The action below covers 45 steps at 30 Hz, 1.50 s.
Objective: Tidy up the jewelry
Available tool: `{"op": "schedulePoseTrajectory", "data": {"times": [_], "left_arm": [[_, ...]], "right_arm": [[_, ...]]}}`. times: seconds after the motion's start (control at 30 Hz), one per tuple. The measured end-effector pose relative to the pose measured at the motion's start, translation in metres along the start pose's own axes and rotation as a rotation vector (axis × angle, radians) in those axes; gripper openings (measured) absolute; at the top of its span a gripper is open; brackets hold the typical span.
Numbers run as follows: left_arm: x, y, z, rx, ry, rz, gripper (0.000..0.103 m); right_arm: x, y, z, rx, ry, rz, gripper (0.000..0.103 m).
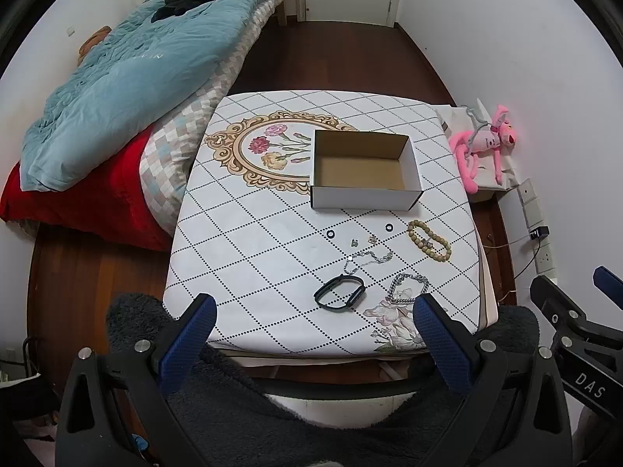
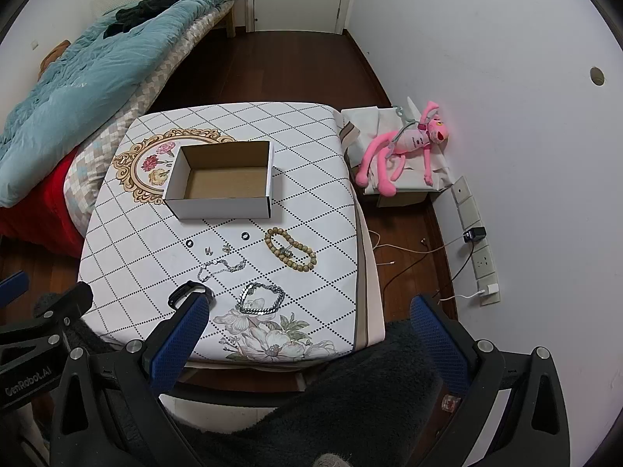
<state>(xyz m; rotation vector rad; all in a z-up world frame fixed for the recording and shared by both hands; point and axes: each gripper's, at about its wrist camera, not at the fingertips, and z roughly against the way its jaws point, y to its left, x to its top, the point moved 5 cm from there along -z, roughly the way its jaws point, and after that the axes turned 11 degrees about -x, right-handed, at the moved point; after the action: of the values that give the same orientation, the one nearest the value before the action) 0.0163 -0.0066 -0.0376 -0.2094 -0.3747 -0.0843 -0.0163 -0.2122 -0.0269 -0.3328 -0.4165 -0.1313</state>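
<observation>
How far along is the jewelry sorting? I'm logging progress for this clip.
Nothing looks done: the cardboard box is empty. Nothing is in hand; the left gripper and right gripper are both open, short of the table. Still on the tablecloth: black band, silver chain bracelet, beaded bracelet, thin silver chain, two black rings and small pieces.

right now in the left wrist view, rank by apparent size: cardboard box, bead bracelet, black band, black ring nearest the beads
1. cardboard box
2-3. black band and bead bracelet look alike; the band lies nearer the camera, so unranked
4. black ring
</observation>
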Motion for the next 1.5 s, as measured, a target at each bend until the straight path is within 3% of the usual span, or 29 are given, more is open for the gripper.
{"op": "schedulePoseTrajectory", "data": {"times": [1.5], "left_arm": [[0.006,-0.008,0.0,-0.02,0.001,-0.011,0.103]], "right_arm": [[0.002,-0.012,-0.001,-0.015,0.005,-0.02,0.103]]}}
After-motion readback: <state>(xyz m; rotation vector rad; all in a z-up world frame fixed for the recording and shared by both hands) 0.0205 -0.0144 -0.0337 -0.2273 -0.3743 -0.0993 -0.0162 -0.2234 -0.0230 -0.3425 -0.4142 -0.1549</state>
